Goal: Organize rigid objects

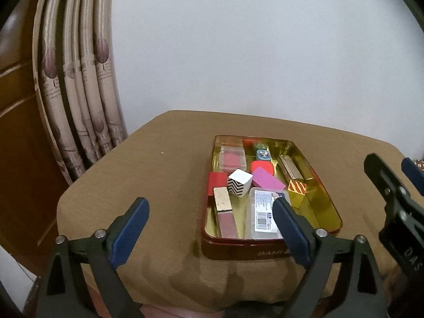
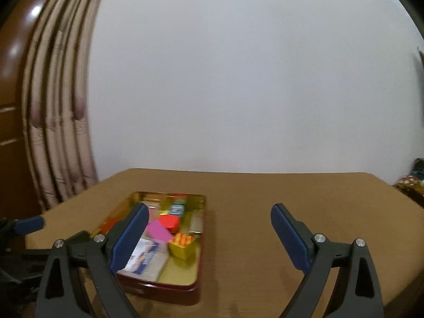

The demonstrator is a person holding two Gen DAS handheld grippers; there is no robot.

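A red tin with a gold inside stands on the brown table. In it lie several small things: a black-and-white zigzag cube, a pink block, a clear labelled case, a gold-capped lipstick and an orange-striped gold box. My left gripper is open and empty, held just before the tin's near edge. My right gripper is open and empty, to the right of the tin; it also shows in the left wrist view.
A patterned curtain and a wooden door stand at the left behind the table. A white wall is at the back. Patterned cloth lies beyond the table's right edge.
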